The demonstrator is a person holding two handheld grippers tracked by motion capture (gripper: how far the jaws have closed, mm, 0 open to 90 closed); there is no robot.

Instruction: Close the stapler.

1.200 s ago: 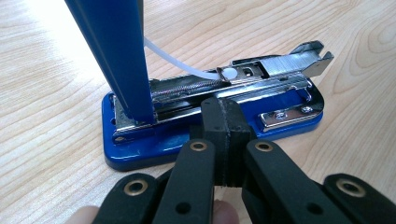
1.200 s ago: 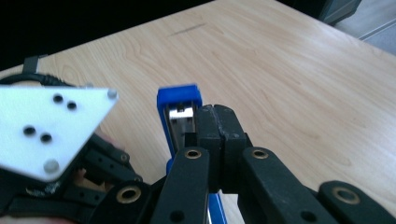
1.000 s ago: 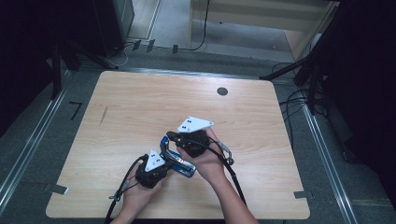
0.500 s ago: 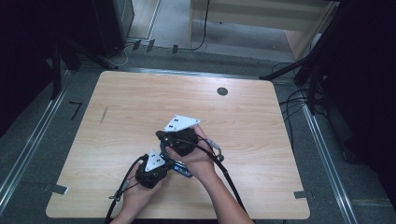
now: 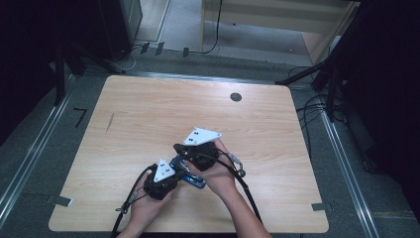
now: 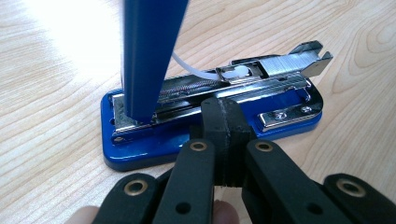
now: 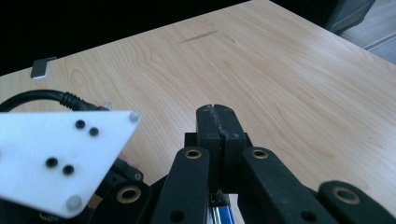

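A blue stapler (image 6: 140, 149) lies opened on the wooden table (image 5: 148, 114), near the front middle. Its blue lid (image 6: 149, 56) stands upright and its metal staple magazine (image 6: 261, 74) is exposed. My left gripper (image 6: 223, 112) is shut with nothing between its jaws, its tips right at the near side of the stapler's base. In the high view the left gripper (image 5: 177, 172) sits left of the stapler (image 5: 195, 182). My right gripper (image 7: 218, 114) is shut and empty, held just above the stapler, a bit of blue (image 7: 223, 214) showing under it. From above, the right gripper (image 5: 179, 148) points left.
A round dark grommet (image 5: 236, 97) sits in the table's far right part. A thin dark mark (image 5: 109, 122) lies on the wood at the left. Cables trail from both grippers over the front edge. Dark equipment and floor cables surround the table.
The right gripper swung a little to the left over the stapler and then drifted slightly back. The left gripper and the stapler's base stayed where they were.
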